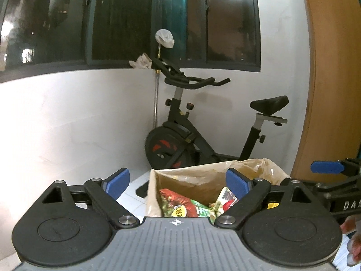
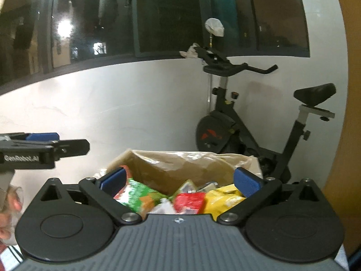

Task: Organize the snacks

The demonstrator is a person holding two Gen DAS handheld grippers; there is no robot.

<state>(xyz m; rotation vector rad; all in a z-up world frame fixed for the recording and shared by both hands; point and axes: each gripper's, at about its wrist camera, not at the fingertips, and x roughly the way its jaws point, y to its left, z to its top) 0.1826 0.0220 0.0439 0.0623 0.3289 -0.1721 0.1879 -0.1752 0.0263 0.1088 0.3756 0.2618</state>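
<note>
An open cardboard box (image 1: 180, 180) lined with clear plastic holds several snack packets. In the left wrist view I see a red-and-green packet (image 1: 180, 205) in it. In the right wrist view the box (image 2: 180, 167) holds a green packet (image 2: 137, 196), a red packet (image 2: 189, 202) and a yellow packet (image 2: 223, 199). My left gripper (image 1: 178, 183) is open and empty above the box's near side. My right gripper (image 2: 180, 180) is open and empty above the box. Each gripper shows at the edge of the other's view.
A black exercise bike (image 1: 203, 131) stands behind the box against the white wall, also in the right wrist view (image 2: 259, 124). A dark window runs above. A wooden panel (image 1: 334, 79) stands to the right. White floor tiles lie under the box.
</note>
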